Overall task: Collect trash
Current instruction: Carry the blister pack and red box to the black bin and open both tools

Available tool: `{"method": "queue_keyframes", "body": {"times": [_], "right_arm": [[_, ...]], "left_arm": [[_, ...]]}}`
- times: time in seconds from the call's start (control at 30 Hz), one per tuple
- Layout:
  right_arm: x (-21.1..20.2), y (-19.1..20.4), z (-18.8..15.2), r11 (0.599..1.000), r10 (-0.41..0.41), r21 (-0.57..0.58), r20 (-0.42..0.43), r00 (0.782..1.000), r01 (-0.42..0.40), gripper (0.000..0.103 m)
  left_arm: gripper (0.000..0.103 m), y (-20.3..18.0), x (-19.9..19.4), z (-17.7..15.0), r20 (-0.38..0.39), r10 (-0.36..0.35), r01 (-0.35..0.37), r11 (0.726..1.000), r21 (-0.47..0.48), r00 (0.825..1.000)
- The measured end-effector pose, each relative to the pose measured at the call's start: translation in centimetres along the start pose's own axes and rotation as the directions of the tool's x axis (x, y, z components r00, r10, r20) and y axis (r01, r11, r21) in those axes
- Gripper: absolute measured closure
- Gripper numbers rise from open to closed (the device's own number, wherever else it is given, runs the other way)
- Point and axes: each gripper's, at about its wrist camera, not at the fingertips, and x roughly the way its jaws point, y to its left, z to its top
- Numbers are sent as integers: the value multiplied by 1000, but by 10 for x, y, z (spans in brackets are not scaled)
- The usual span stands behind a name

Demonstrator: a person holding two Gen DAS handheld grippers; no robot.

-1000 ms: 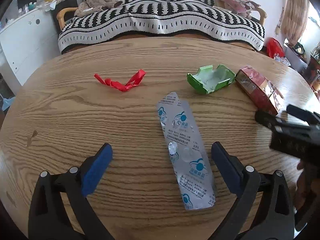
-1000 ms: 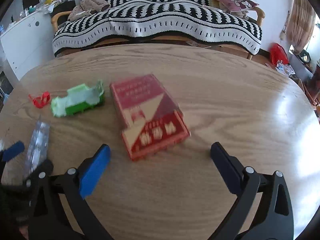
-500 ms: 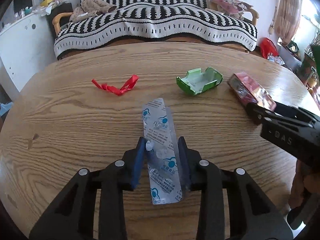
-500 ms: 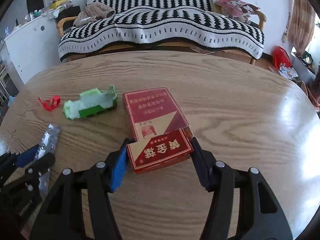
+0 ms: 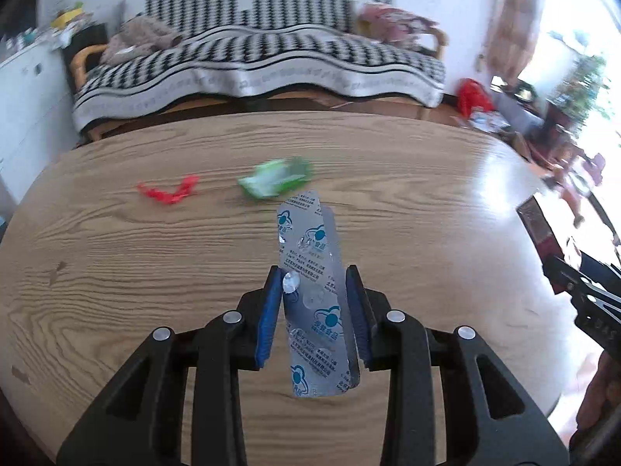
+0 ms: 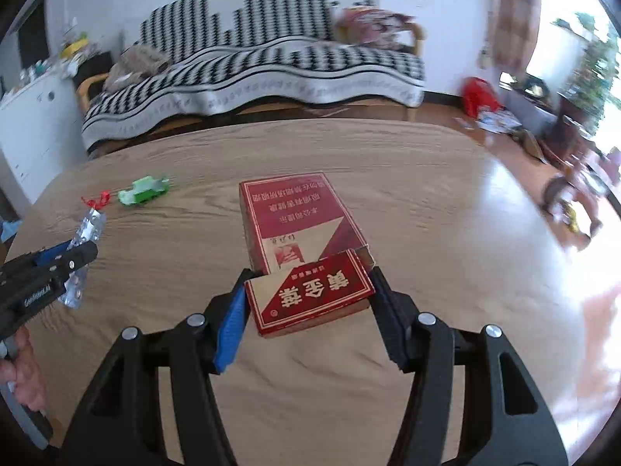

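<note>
2 grippers clamp trash: left (image 5: pixel 313 306) blister pack (image 5: pixel 315 295) (empty), right (image 6: pixel 308 303) red box (image 6: pixel 299 248).

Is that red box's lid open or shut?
Open: the red box, clamped in the right gripper, has its flip lid hinged back.

One blister sheet (image 5: pixel 314 299), one red box (image 6: pixel 306 256), one green carton (image 5: pixel 275 180), one ribbon (image 5: pixel 170 192)

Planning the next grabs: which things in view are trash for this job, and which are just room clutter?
Trash for the job:
- silver blister pack, clamped in the left gripper
- red cigarette box, clamped in the right gripper
- green carton, on the table
- red wrapper scrap, on the table

Just lying about:
- striped sofa throw
- white cabinet
</note>
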Motion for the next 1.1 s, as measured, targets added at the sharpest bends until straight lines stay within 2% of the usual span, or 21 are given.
{"method": "queue_keyframes", "body": {"times": [0.13, 0.3, 0.47, 0.6, 0.7, 0.8, 0.93, 1.0, 1.1], "right_arm": [[-48, -66, -32, 993, -67, 96, 11, 998, 66, 45], [-105, -148, -80, 963, -166, 217, 15, 986, 159, 45], [-146, -217, -130, 914, -248, 326, -23, 968, 242, 45], [-168, -255, -163, 876, -277, 397, -54, 959, 275, 45], [-180, -277, -181, 850, -291, 436, -77, 954, 294, 45], [-182, -292, -193, 829, -295, 466, -104, 950, 308, 44], [-181, -305, -201, 815, -293, 483, -133, 947, 320, 44], [-179, -308, -205, 815, -288, 481, -147, 946, 323, 44], [-174, -311, -206, 815, -283, 479, -162, 945, 326, 44]], "left_arm": [[70, -54, -17, -13, 13, -89, 88, 992, 85, 996], [70, -120, -32, -33, 2, -205, 202, 962, 182, 979], [70, -195, -46, -59, -25, -340, 333, 898, 287, 940], [70, -253, -53, -82, -76, -434, 432, 836, 339, 898], [70, -302, -58, -105, -121, -492, 496, 771, 400, 862], [70, -336, -58, -122, -165, -532, 545, 717, 435, 831], [70, -369, -55, -141, -216, -565, 594, 661, 458, 796], [70, -382, -51, -151, -240, -572, 611, 642, 463, 784], [70, -395, -46, -160, -267, -572, 624, 630, 462, 776]]}}
